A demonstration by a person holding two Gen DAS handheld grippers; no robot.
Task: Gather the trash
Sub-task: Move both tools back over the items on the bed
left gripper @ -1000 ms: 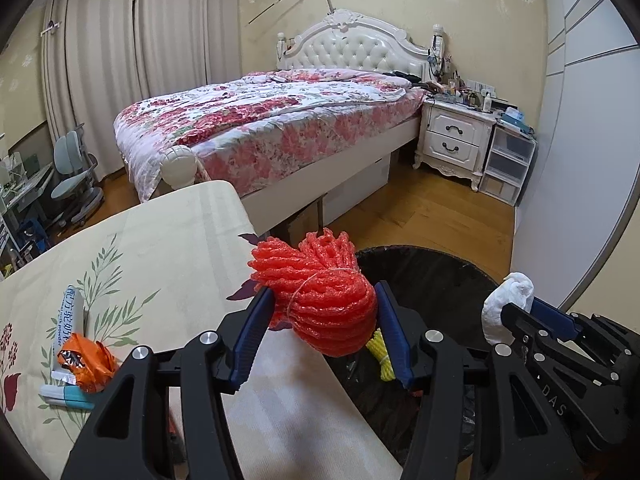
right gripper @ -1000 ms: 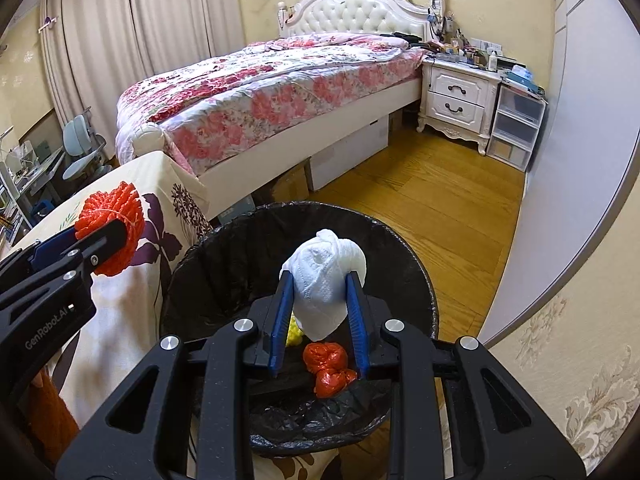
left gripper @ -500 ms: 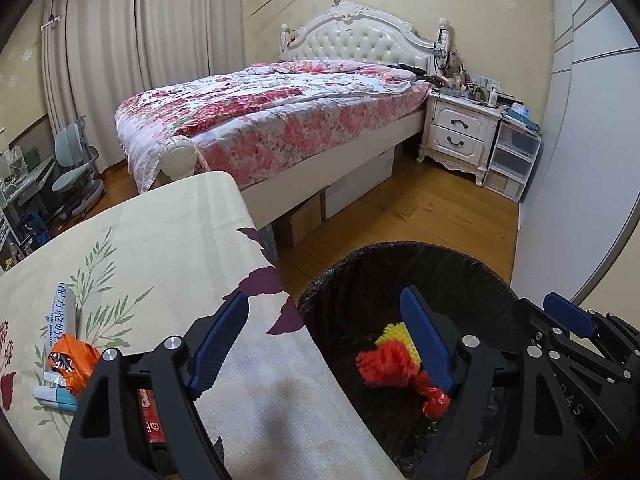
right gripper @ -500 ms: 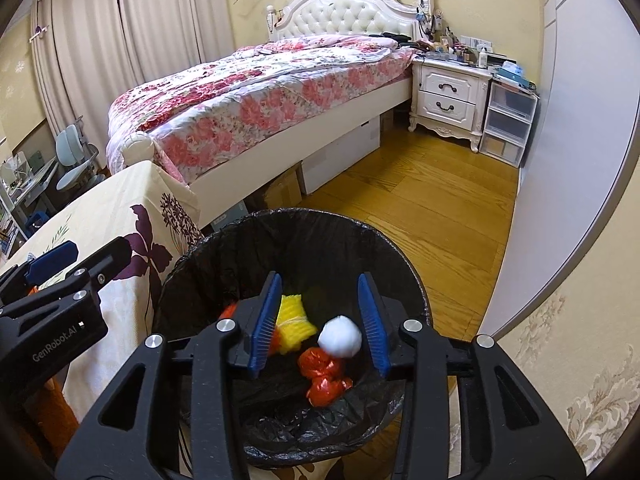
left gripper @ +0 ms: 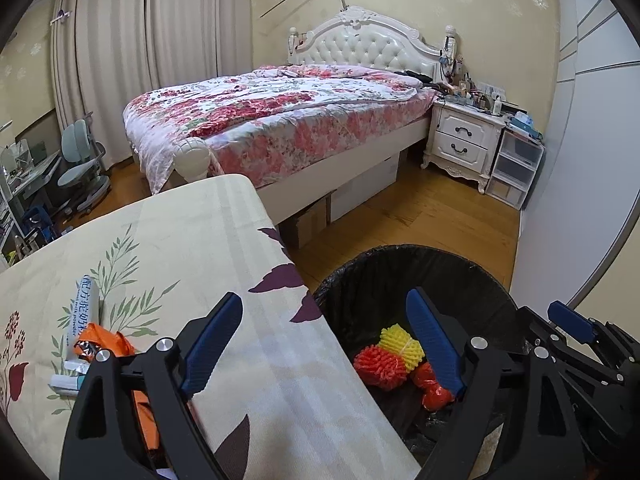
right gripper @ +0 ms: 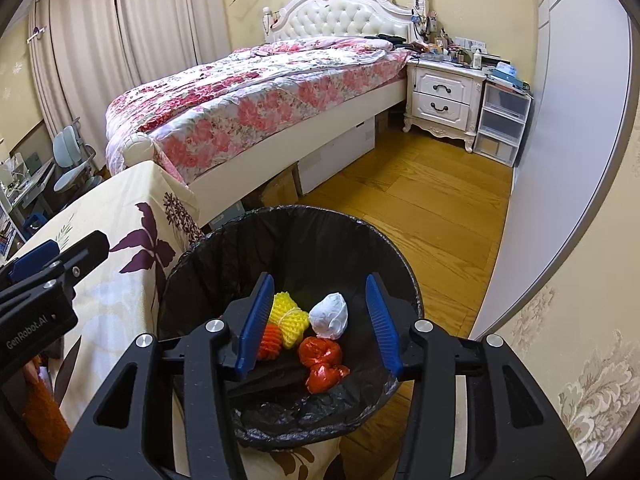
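Left tool (left gripper: 324, 344): hovering over the table's right edge beside the bin, its blue pads spread wide and gripping nothing
Right tool (right gripper: 316, 320): hanging directly above the bin mouth, pads likewise spread apart and carrying nothing
Trash bin (right gripper: 404, 276): standing on the floor against the table's right edge, lined with a black bag that is folding over the rim
Done so far: four pieces are lying in the bin bottom, namely a red foam fruit net (left gripper: 380, 366), a yellow foam fruit net (right gripper: 289, 318), a white crumpled tissue ball (right gripper: 330, 316) and a knotted red plastic bag (right gripper: 322, 364)
How they look: the two nets are ribbed, springy and lying touching each other; the tissue is wadded into a soft lump just beside the yellow net; the red bag is glossy, twisted into two bulges and resting nearest the camera in the right wrist view
Left to do: near the table's left edge an orange wrapper (left gripper: 108, 342) is lying crumpled, touching a white tube with blue print (left gripper: 82, 312); a smaller pale tube (left gripper: 66, 382) is sitting just beside them
Progress judged: seemingly past the midpoint, with the table's remaining litter needing another trip
Table (left gripper: 168, 240): covered by a cream cloth with leaf and flower prints
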